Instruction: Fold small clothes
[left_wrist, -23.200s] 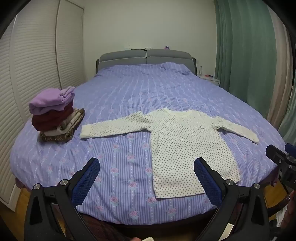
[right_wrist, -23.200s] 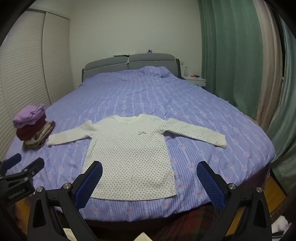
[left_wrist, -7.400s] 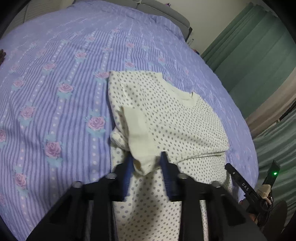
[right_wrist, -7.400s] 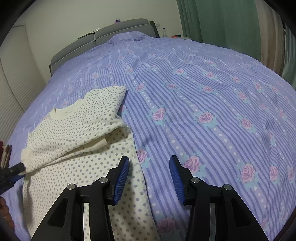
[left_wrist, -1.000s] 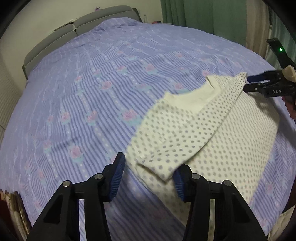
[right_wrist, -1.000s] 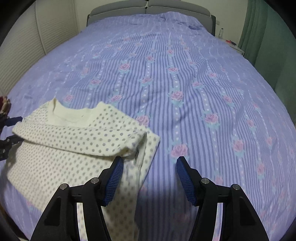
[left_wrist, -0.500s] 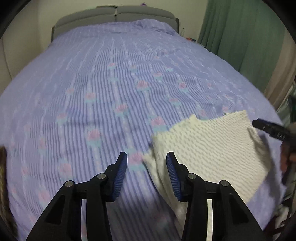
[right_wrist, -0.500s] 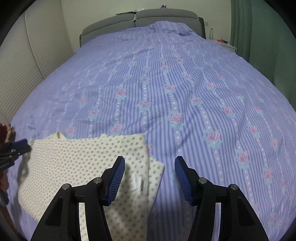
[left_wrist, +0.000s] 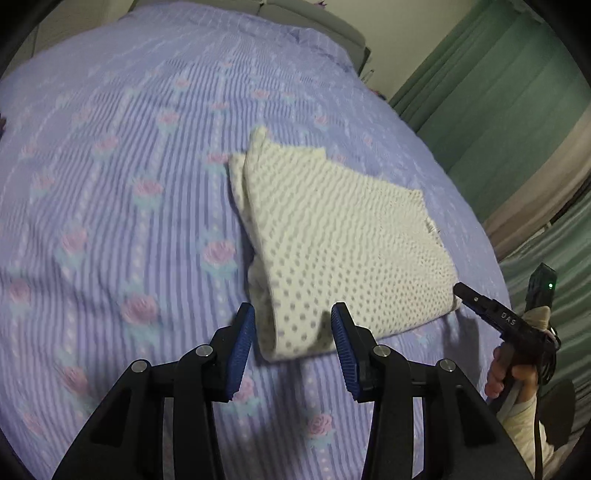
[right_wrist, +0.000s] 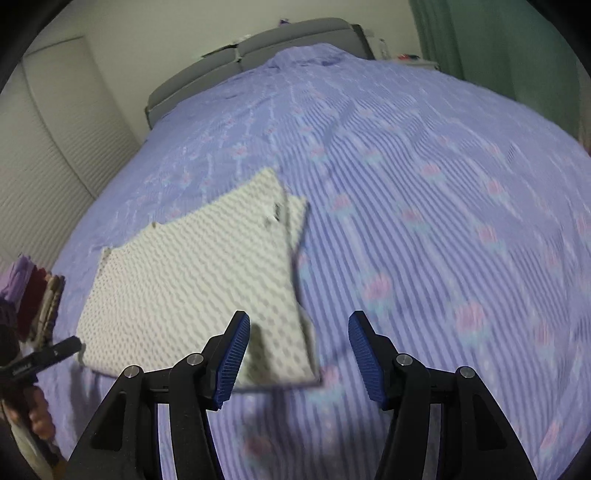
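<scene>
The cream dotted shirt (left_wrist: 343, 243) lies folded into a flat rectangle on the purple striped bedspread (left_wrist: 110, 184). My left gripper (left_wrist: 293, 350) is open and empty, its jaws on either side of the shirt's near left corner, just above it. My right gripper (right_wrist: 299, 354) is open and empty over the shirt's near right corner (right_wrist: 280, 354). The shirt also shows in the right wrist view (right_wrist: 195, 280). Each gripper's tip shows in the other view: the right one (left_wrist: 480, 302) and the left one (right_wrist: 55, 350).
A stack of folded clothes (right_wrist: 29, 291) stands at the bed's left edge. Grey headboard (right_wrist: 258, 51) at the far end, green curtains (left_wrist: 498, 122) on the right, white louvred wardrobe doors (right_wrist: 44, 177) on the left.
Both grippers have pulled back and tilted down toward the shirt's near corners. The shirt lies flat in its folded rectangle, released by both grippers.
</scene>
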